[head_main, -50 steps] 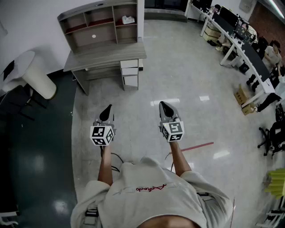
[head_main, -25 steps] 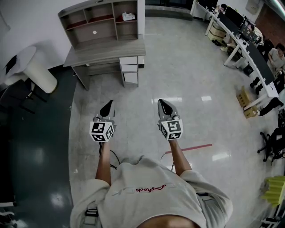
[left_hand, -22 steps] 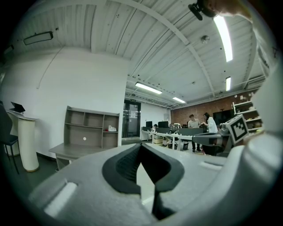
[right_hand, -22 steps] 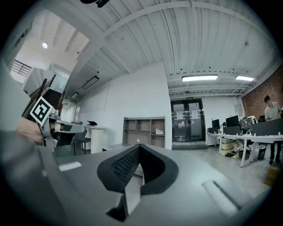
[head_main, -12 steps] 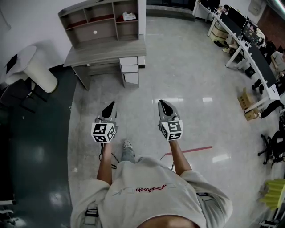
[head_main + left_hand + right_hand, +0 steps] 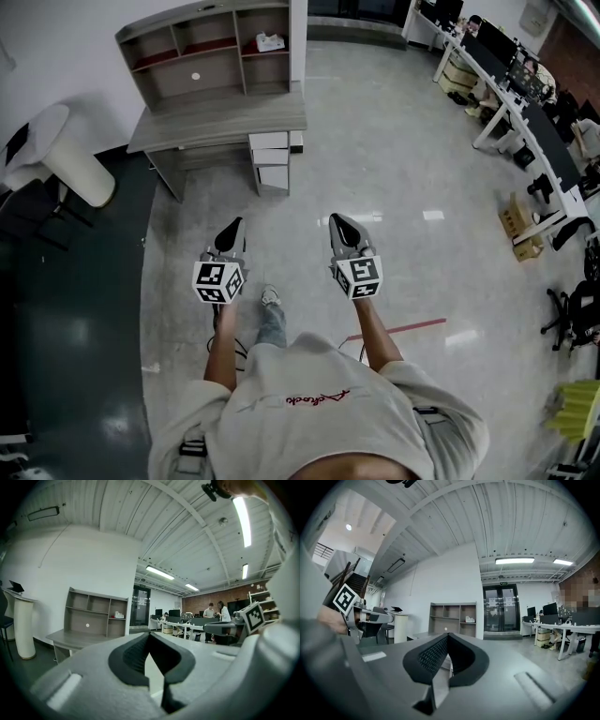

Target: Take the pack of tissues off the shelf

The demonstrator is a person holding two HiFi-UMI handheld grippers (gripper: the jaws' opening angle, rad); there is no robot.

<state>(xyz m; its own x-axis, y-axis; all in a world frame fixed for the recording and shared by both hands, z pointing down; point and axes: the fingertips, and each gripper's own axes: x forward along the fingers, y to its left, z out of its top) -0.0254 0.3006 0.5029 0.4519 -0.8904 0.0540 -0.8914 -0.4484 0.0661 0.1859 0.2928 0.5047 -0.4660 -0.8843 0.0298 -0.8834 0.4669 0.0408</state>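
The pack of tissues [image 6: 271,41] is small and white and lies in the upper right compartment of the grey shelf unit [image 6: 202,52], which stands on a desk far ahead. It also shows tiny as the pack of tissues [image 6: 119,615] and the pack of tissues [image 6: 469,619]. My left gripper [image 6: 230,228] and right gripper [image 6: 337,223] are held side by side at waist height over the floor, well short of the desk. Both are shut with nothing between the jaws. The left gripper [image 6: 149,634] and the right gripper [image 6: 447,635] both point toward the shelf.
A drawer block [image 6: 271,159] sits under the desk's right end. A white rounded stand [image 6: 70,155] is at the left on dark flooring. Office desks with monitors and seated people [image 6: 525,89] line the right side, with a cardboard box [image 6: 511,220] and red floor tape [image 6: 398,328] nearby.
The person has stepped forward: a leg and shoe now show between the grippers. Both grippers stay shut and level, and the shelf unit sits about where it was in the view.
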